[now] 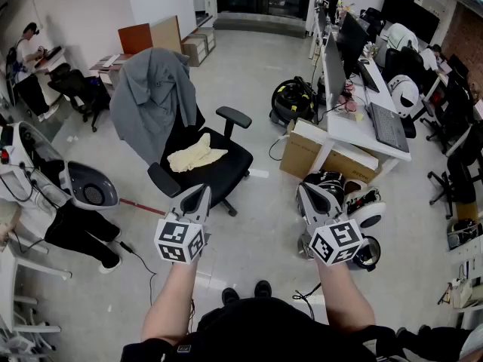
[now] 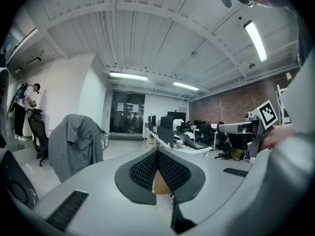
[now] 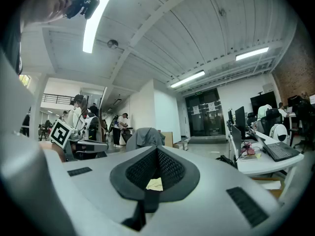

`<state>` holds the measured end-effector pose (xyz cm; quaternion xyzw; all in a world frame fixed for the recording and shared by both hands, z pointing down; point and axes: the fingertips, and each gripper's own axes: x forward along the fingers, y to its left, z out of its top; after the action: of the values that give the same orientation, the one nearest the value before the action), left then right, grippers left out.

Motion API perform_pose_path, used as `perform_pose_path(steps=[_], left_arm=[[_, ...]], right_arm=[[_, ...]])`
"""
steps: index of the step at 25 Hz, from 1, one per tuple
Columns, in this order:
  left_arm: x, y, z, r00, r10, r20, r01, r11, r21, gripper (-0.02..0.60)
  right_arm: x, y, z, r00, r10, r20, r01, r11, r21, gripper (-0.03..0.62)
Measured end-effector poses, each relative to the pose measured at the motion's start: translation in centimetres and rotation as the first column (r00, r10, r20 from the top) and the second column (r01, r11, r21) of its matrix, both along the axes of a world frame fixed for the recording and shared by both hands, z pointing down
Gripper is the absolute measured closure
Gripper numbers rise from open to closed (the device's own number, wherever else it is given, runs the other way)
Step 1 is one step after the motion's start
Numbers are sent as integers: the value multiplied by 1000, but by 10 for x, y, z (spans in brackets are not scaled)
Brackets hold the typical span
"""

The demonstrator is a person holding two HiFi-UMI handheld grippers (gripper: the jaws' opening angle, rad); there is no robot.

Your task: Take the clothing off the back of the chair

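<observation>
Plainly, nothing of the task is done yet. Nearest to the person, the left gripper (image 1: 201,193) and the right gripper (image 1: 305,191) are held side by side, short of the chair (image 1: 226,173). Both pairs of jaws are seen pressed together, and nothing is clamped in either. Only distant furniture is glimpsed past the tips. The left gripper is pointed toward the chair's front edge, just short of it, while the right gripper is held off to the chair's right, over the floor.

On the chair's seat a cream cloth (image 1: 195,155) is laid, crumpled, toward the rear. Behind it, the clothing (image 1: 151,96), a grey garment, is draped over the chair's back. The backrest is wholly covered by it, and a long fold is hung down the side of the chair at the head view's left, past seat level. The clothing is touched by neither gripper and is well apart from both.

Beyond the chair, to its right, a desk (image 1: 355,130) with boxes (image 1: 302,153) beneath it is seen.

The whole task is therefore judged to be left. The chair's back has to be reached, jaws have to be opened and closed on the grey fabric, and the garment has to be lifted up over the top of the backrest. A grip near the top edge is judged best, since the garment is hooked there. The hanging fold could be caught on the chair's armrest.
</observation>
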<state>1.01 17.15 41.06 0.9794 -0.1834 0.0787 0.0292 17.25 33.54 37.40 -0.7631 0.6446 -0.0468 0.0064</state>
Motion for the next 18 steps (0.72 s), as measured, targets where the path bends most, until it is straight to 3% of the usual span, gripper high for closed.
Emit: perform_pose_path(steps=[18], left_arm=[[2, 20, 1, 999, -34, 4, 34, 999, -11, 580]], right_arm=[[14, 19, 12, 995, -46, 85, 45, 999, 19, 581]])
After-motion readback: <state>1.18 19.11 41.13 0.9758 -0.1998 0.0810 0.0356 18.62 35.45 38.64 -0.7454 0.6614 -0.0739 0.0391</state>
